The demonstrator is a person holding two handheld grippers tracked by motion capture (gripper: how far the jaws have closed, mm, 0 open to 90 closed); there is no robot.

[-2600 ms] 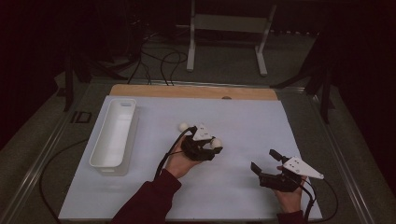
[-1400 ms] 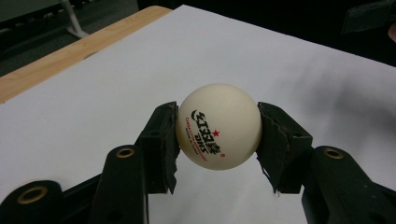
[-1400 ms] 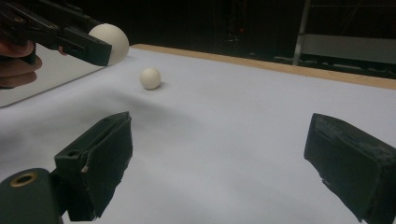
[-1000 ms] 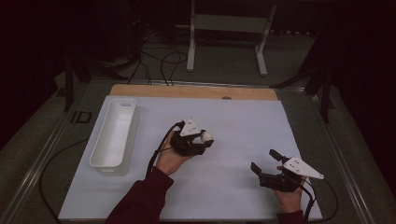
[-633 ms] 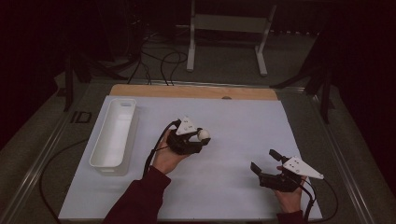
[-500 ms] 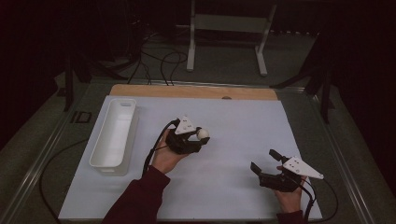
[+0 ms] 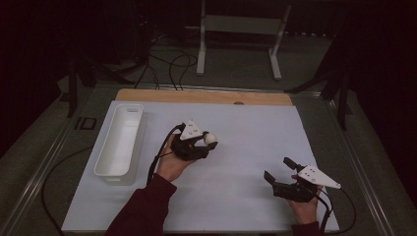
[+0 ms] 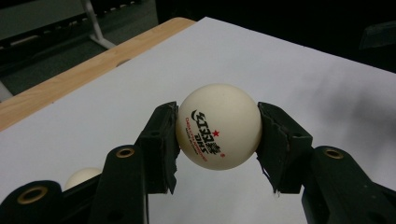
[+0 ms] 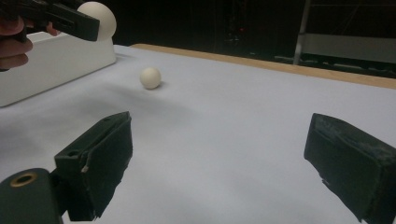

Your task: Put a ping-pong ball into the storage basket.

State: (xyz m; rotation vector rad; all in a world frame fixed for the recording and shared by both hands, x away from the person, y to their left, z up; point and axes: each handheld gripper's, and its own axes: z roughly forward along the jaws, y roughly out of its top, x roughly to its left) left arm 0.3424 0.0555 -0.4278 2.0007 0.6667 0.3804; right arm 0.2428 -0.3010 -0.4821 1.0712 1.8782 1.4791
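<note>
**Operator:** Table-tennis ball (image 8: 217,126), status and position?

**Inspector:** It is white, with a black logo and a red star printed on it. The left gripper (image 8: 217,140) clamps it between both black pads, one pad on each side. In the high view the ball (image 7: 211,138) sits at the right end of the left gripper (image 7: 199,145), raised above the middle of the white table sheet (image 7: 246,123).

**Operator:** Right gripper?

**Inspector:** The right gripper (image 7: 279,168) is at the near right of the sheet, well apart from the left one. Its jaws stand wide apart with nothing between them, as the right gripper view (image 9: 219,154) confirms.

**Operator:** Other objects on the sheet?

**Inspector:** A second white ball (image 9: 150,77) rests on the sheet, free of both grippers; in the right gripper view it lies beyond the open jaws, near the white tray (image 9: 51,60). The tray (image 7: 120,142), long and rectangular, stands at the left side of the sheet, left of the left gripper. A wooden board edge (image 7: 206,96) runs along the far side of the sheet.
</note>
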